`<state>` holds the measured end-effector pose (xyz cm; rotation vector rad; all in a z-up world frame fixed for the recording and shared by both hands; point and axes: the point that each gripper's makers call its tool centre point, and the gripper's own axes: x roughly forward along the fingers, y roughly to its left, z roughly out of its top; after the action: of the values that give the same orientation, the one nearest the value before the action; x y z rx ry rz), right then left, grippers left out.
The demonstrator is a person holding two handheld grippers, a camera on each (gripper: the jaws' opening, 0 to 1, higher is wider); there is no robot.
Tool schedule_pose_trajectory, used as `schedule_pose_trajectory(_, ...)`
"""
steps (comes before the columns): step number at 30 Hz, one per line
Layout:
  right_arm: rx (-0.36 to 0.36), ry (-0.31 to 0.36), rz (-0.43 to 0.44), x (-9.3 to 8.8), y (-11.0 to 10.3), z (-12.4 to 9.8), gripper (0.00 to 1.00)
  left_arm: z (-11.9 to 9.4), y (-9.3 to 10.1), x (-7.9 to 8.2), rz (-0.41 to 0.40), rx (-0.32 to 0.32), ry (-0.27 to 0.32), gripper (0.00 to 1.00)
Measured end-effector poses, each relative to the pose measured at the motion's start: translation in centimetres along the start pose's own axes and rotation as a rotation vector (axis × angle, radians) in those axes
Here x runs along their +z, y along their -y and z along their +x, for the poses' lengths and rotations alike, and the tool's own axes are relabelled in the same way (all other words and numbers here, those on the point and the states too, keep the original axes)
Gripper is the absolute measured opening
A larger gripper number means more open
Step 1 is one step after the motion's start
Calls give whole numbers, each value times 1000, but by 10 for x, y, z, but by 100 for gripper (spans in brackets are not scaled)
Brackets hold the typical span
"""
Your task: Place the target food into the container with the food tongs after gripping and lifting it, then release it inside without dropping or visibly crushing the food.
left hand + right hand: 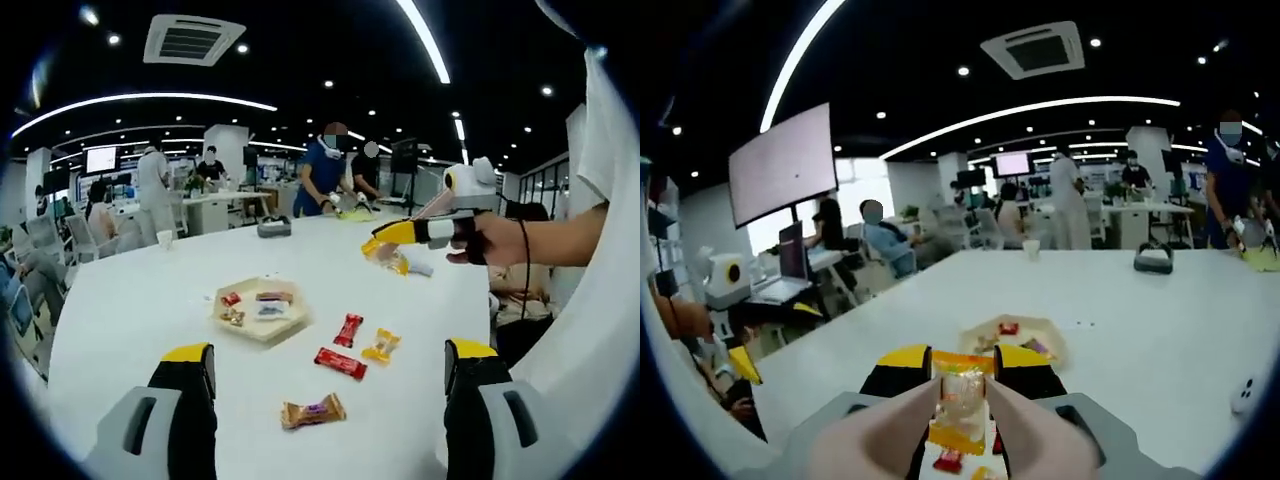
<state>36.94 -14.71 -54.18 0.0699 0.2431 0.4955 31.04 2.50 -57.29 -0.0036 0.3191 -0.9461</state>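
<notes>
A shallow wooden tray (262, 335) with several wrapped sweets in it sits mid-table. Loose sweets lie near it: a red one (348, 329), a longer red one (340, 363), a yellow one (381, 346) and a gold-brown one (313, 411). My left gripper (330, 355) stands wide open above the near table with nothing between its jaws. My right gripper (388, 240), held by a hand, hovers above the table's far right, shut on a yellow wrapped snack (392, 260). In the right gripper view that gripper (960, 365) pinches the snack (960, 410), with the tray (1055, 348) beyond it.
A black object (273, 227) and a paper cup (165, 238) stand at the table's far side. A small white item (1245, 395) lies near the right gripper. Several people work at tables behind. Chairs (40, 250) line the left edge.
</notes>
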Motion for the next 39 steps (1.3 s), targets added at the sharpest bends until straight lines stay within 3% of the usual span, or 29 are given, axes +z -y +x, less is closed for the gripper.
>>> schedule_pose_trajectory(2,-9,3,1,1,1,0,24,2,8,-8,-61,-38,-22,87)
schedule_pose_trajectory(5,-8,2,2,3,-2,-1,24,1,8,-8,-72,-47,-24,83)
schedule_pose_trajectory(8,8,-14,-21,2,-4,3,24,-2,6,-1,-63,-40,-14,90)
schedule_pose_trajectory(11,22,-13,-21,2,-1,14,24,-2,1,-1,-21,-18,-14,89)
schedule_pose_trajectory(14,33,-14,-44,5,-4,19,24,-4,3,0,-46,-11,-9,89)
schedule_pose_trajectory(15,31,-18,-41,4,-3,21,24,-4,5,4,-57,-6,27,91)
schedule_pose_trajectory(17,31,-14,-36,5,-1,22,24,-3,9,-5,-72,-25,-10,96)
schedule_pose_trajectory(21,39,-17,-40,7,1,25,24,-7,11,-18,-1,-32,-80,99)
schedule_pose_trajectory(28,53,-20,-44,12,-1,37,24,0,6,-12,7,13,-61,99)
schedule_pose_trajectory(32,61,-16,-73,17,-3,45,24,0,12,-5,-6,-11,-47,99)
schedule_pose_trajectory(36,64,-7,-69,23,1,45,24,0,10,-10,41,-14,-88,99)
schedule_pose_trajectory(39,68,-4,-81,23,1,46,24,-2,10,-7,46,-12,-67,100)
